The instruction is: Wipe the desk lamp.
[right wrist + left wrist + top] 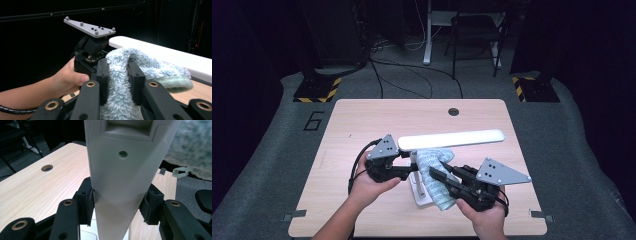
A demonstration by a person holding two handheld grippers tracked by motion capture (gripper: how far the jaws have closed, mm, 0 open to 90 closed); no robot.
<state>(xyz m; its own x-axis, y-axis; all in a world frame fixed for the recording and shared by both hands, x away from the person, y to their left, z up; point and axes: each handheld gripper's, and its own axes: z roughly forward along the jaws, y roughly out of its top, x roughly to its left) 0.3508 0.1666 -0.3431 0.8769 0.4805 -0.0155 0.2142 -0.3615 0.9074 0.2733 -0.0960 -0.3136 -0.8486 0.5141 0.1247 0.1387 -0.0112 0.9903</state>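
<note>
lamp [451, 138] and cloth [125, 82] both clamped

Dim room, dark walls. Grey carpet [272, 150] with a "6" [313, 121] marked far left. Light wood table [362, 115], round hole [453, 111] at far edge. Striped stand bases [317, 90] far left and right. Chair [476, 35], cables [412, 75] beyond.
</note>
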